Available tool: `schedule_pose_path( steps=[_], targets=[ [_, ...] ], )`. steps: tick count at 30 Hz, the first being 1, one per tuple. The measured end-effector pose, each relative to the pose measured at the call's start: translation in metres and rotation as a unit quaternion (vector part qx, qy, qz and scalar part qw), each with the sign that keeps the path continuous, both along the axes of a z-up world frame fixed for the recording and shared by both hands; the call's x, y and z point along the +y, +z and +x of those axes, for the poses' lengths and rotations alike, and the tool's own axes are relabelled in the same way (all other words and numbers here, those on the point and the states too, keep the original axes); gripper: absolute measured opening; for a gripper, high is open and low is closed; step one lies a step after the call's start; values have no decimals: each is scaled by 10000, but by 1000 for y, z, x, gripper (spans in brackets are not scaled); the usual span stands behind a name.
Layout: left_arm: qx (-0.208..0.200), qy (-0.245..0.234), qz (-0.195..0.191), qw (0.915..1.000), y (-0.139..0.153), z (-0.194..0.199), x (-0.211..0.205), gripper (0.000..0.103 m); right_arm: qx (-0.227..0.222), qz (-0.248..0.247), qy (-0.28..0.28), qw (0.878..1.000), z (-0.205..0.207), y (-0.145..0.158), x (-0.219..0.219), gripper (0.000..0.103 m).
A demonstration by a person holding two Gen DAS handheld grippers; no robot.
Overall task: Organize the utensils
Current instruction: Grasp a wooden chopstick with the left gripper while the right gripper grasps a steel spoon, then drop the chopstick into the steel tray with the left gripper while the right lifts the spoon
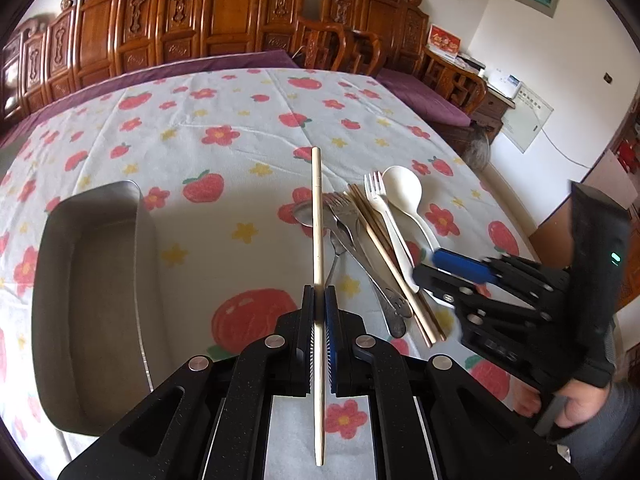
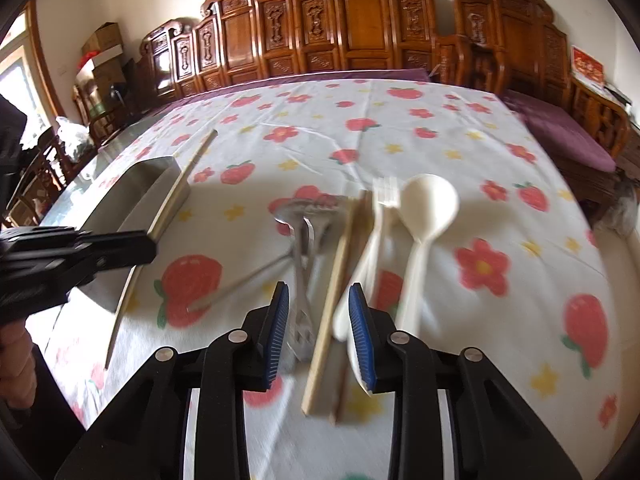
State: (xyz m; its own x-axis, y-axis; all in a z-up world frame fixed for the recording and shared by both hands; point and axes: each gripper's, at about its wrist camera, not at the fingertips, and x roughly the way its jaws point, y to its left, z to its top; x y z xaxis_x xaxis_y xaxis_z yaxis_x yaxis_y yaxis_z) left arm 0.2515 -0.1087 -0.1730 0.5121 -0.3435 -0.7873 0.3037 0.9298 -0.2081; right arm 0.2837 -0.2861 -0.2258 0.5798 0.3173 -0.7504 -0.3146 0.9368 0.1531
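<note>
The left gripper (image 1: 319,300) pinched one chopstick (image 1: 317,216) tightly, off the cloth; held so narrowly, it might pivot and miss the metal tray (image 1: 60,280); the right gripper (image 2: 319,332) stood half open over the remaining chopsticks (image 2: 336,280), gripping nothing, and risked snagging the metal forks (image 2: 304,240).

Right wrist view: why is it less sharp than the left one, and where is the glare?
Right wrist view: motion blur smears the white spoon and forks. Left wrist view: sharp on the chopstick, only the right claw blurs; mild glare on the metal tray rim.

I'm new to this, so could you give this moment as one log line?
left gripper: shut on chopstick | right gripper: open over utensil pile | tray: empty
</note>
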Motion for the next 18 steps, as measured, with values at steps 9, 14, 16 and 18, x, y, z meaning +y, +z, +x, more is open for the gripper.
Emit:
schedule_pose_path(
  steps=[9,14,16,18],
  targets=[
    [-43,-17,-244,9997,2,-3,21,4,163,-306,339,9988,44,-17,34,23],
    [-74,18,-330,9994,5,-3,29,4,329,-572,471,9967,55,-29,45,16],
    [-103,34,-294,9995,6,-3,31,4,316,-679,494,9960,56,-29,48,16],
    [-127,47,-281,9995,7,-4,32,4,349,-816,498,9948,57,-29,50,15]
  ],
)
